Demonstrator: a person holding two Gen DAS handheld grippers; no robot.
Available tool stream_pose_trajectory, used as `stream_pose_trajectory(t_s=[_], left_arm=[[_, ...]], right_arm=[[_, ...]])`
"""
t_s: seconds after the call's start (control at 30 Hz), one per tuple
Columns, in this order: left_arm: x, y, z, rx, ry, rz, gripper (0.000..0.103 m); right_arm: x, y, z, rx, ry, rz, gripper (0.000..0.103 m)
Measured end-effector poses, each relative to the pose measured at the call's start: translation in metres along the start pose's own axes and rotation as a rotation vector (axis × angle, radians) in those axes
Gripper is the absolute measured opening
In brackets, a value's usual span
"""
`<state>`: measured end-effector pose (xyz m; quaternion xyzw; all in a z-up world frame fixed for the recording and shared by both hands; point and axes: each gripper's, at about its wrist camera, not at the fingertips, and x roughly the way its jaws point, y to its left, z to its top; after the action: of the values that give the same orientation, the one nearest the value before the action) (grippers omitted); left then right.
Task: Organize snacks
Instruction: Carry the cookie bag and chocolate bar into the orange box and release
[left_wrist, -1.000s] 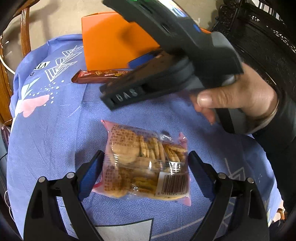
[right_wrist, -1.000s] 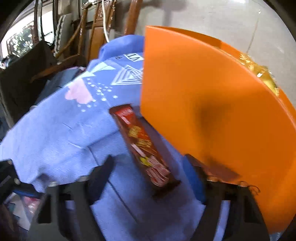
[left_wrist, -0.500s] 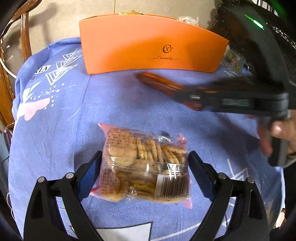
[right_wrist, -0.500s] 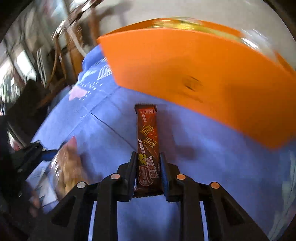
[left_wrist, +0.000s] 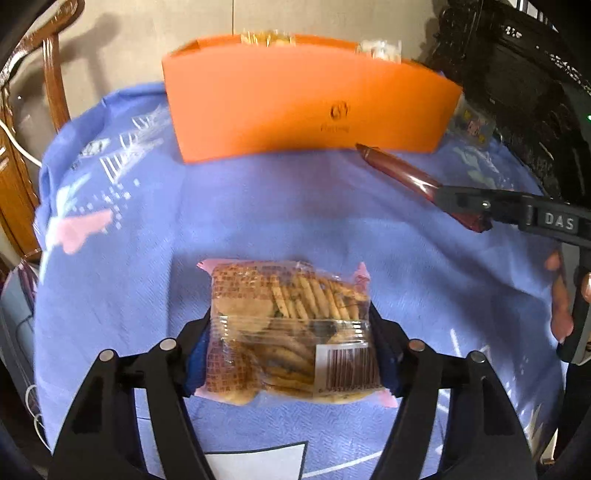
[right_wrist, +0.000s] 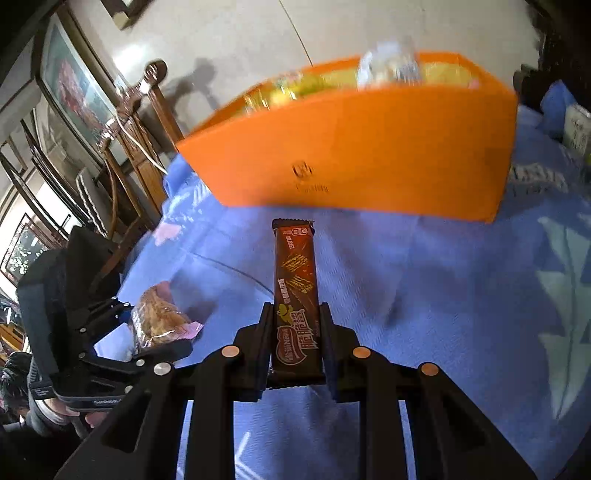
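The cracker pack lies on the blue cloth, between the fingers of the left gripper. It is a clear wrapper with pink sealed ends, showing round and ridged crackers stacked inside, red print on one half and a barcode at the near corner. The left jaws are closing, and both pads touch the pack's sides.

The right gripper pinches a wafer bar by its near end, fingers pressed tight against its edges. The bar is long and narrow, in a dark brown wrapper with yellow and red print, and points toward the orange box. The bar is held above the cloth, just short of the box's front wall. The box stands at the far side of the cloth, with yellow and clear packets showing over its rim.
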<state>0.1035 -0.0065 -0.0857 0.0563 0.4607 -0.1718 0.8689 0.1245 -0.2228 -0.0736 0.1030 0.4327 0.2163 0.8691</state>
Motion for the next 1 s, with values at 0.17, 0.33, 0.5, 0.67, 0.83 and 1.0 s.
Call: stream_pose_trajectory(t_s=[0.17, 0.33, 0.5, 0.67, 0.83, 1.0], left_arm=[[-0.021, -0.003, 0.024, 0.005, -0.039, -0.011, 0.068], [-0.038, -0.010, 0.063, 0.015, -0.089, -0.031, 0.069], [-0.054, -0.016, 0.128, 0.011, -0.172, -0.037, 0.069], [-0.036, -0.009, 0.195, -0.042, -0.181, -0.035, 0.069], [0.001, -0.002, 0.236, -0.073, -0.141, 0.003, 0.069], [0.041, 0.002, 0.260, -0.084, -0.092, 0.063, 0.073]], right_arm=[[-0.031, 0.006, 0.010, -0.025, -0.051, -0.006, 0.024], [-0.068, 0.015, 0.032, -0.055, -0.132, -0.040, 0.024], [-0.097, 0.012, 0.072, -0.060, -0.231, -0.096, 0.024], [-0.092, -0.004, 0.115, -0.024, -0.282, -0.148, 0.024], [-0.067, -0.029, 0.151, 0.026, -0.298, -0.190, 0.024], [-0.033, -0.051, 0.174, 0.064, -0.273, -0.247, 0.026]])
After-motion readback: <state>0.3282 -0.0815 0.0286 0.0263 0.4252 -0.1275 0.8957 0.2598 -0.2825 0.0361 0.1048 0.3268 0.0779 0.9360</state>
